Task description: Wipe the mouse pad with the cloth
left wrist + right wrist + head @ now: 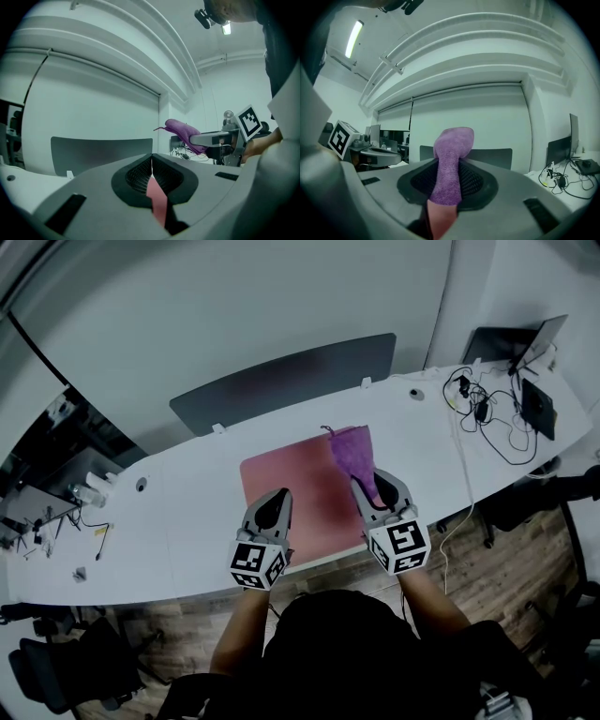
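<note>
A pink mouse pad (295, 498) lies flat in the middle of the long white table (187, 521). My right gripper (371, 486) is shut on a purple cloth (352, 452), which sticks out ahead of the jaws over the pad's far right part. In the right gripper view the cloth (451, 168) rises from between the jaws. My left gripper (273, 502) hovers over the pad's near left part, jaws shut with nothing in them. In the left gripper view a pink sliver of the mouse pad (157, 201) shows below the closed jaws, and the cloth (182, 128) shows at right.
A dark grey divider panel (286, 381) stands along the table's far edge. Laptops (525, 343) and tangled cables (492, 418) crowd the right end. Small items (89, 493) lie at the left end. The table's near edge borders a wooden floor (506, 568).
</note>
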A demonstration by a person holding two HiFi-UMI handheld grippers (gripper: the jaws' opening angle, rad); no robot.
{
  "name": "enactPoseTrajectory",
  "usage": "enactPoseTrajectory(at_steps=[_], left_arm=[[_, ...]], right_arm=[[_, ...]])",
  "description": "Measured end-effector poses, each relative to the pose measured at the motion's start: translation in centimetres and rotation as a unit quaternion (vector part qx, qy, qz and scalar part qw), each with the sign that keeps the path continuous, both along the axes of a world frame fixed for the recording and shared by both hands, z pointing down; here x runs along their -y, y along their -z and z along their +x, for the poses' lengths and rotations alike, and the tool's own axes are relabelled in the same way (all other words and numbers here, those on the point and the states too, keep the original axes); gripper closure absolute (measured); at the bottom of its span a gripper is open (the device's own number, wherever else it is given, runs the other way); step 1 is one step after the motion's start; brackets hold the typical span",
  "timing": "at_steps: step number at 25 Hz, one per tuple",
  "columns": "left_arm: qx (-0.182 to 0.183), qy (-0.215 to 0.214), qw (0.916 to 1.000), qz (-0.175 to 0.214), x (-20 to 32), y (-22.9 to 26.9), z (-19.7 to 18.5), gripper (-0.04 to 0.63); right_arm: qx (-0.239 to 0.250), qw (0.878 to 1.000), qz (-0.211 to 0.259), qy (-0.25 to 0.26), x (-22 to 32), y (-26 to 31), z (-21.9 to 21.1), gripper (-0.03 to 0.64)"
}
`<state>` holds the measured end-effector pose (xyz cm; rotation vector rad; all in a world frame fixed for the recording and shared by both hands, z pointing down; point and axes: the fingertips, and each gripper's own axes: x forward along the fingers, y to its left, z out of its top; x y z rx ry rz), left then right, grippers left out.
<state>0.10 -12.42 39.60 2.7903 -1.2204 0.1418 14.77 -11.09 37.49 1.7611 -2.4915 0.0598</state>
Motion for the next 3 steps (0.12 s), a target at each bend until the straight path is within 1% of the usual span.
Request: enactPoseTrajectory(at_steps=[3], left_arm=[[0.005,0.005,1.0000,0.000,0.22,-0.04,-0.38,0.574]], right_arm=[[-0.014,1.000,0.000,-0.001,0.11,0.04,0.07,0.499]])
